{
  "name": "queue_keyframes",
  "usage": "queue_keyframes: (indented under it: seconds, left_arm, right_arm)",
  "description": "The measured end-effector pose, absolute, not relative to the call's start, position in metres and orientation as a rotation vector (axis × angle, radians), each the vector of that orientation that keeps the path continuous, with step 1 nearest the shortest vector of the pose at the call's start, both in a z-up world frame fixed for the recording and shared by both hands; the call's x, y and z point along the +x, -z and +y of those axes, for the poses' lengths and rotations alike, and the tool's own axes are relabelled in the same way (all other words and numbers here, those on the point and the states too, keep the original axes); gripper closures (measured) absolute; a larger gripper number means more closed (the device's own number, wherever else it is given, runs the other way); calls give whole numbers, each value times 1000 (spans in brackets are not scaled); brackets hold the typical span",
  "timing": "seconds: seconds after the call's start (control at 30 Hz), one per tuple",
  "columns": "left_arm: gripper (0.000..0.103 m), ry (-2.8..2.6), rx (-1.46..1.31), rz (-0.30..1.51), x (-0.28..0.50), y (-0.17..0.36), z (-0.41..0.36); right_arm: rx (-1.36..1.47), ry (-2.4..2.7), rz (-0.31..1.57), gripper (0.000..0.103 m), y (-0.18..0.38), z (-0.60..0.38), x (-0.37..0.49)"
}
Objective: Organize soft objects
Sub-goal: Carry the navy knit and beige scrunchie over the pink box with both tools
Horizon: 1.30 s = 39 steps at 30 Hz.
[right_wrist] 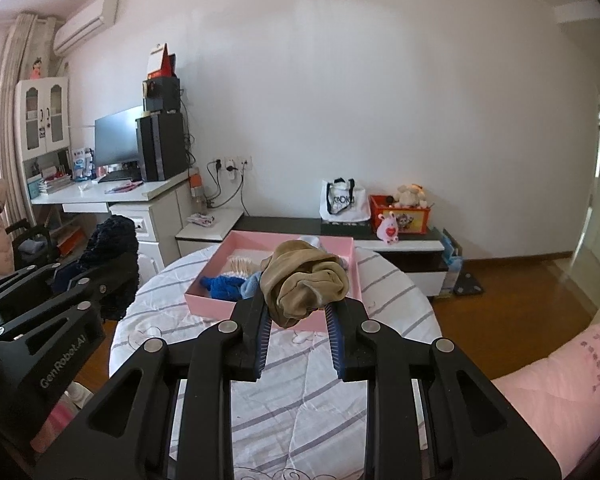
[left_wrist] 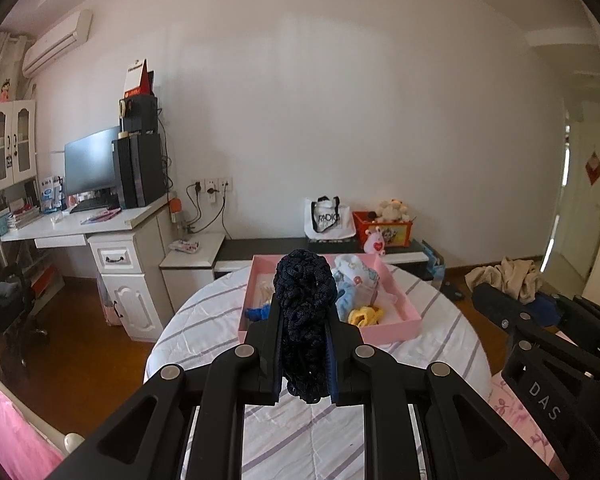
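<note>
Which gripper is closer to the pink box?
Hard to call. The left gripper and right gripper both hover at the pink box's near edge, each clamping cloth.

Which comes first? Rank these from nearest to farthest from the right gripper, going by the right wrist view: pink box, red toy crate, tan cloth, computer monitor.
1. tan cloth: clamped in the right gripper.
2. pink box: just ahead, on the striped table.
3. red toy crate: on the low cabinet by the wall, right of centre.
4. computer monitor: far left, on the desk.
</note>
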State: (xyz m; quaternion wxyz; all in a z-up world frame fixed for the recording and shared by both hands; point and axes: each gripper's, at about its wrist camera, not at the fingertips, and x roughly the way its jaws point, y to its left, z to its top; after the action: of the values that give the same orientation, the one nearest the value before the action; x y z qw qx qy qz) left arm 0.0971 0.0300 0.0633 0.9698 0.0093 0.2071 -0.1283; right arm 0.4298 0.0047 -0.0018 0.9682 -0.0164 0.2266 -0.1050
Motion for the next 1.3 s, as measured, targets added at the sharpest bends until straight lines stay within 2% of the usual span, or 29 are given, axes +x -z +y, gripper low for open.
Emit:
queue_keyframes:
  seconds: [0.67,1.0,1.3]
  left_arm:
    - [90,259,43,715,249,-33,-13]
    - [90,219,69,734,323,-44,-30]
    - [90,230,110,717,397,-50,-47]
  right_arm:
    - [72,277,715,80,77,-57,512]
    - [99,236,764,80,91,-74,565]
    - [72,179,755,80,77,-74,628]
